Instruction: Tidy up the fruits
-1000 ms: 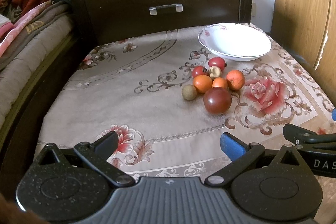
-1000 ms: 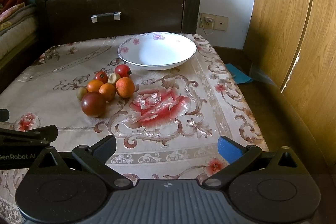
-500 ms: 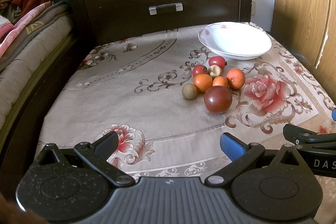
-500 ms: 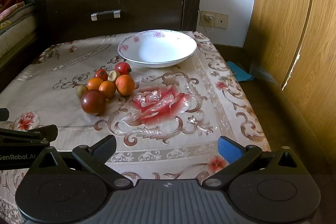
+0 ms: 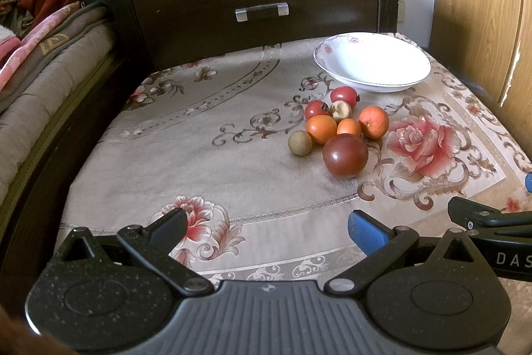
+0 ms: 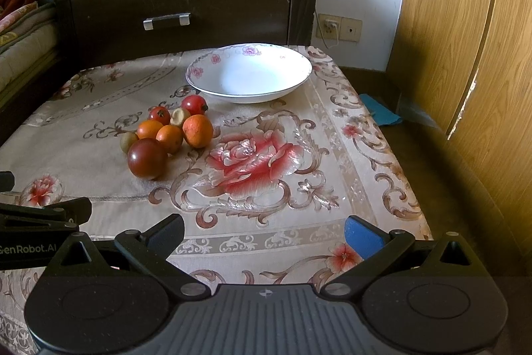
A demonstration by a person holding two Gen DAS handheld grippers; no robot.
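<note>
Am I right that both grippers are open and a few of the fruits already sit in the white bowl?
Not quite: the white bowl is empty in the right wrist view. The fruits lie clustered on the tablecloth beside it. Both grippers are open.

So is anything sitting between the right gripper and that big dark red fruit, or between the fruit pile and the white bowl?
Nothing visible. Only bare tablecloth lies between the right hand-held gripper and the dark red fruit. The bowl stands empty just beyond the pile.
</note>
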